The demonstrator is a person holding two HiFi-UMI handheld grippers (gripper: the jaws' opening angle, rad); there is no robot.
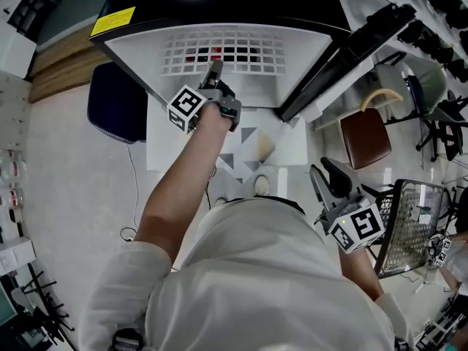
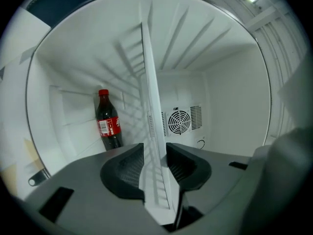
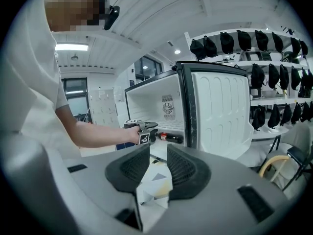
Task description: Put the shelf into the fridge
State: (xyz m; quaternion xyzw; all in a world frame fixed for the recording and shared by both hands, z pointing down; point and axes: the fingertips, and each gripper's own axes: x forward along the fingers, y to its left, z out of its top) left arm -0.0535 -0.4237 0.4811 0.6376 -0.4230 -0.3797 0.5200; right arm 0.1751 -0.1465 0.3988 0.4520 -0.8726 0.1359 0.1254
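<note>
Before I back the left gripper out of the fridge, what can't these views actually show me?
- Whether the shelf rests on side supports: the head view shows only its top, partly behind the left gripper; the left gripper view sees it edge-on.
- The shelf in the right gripper view: too small to make out.
- The print on the bottle label: too small in the left gripper view.

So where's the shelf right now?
Head view, top centre: the shelf lies inside the open fridge, above the bottle, its near edge between the open left tongs.
</note>
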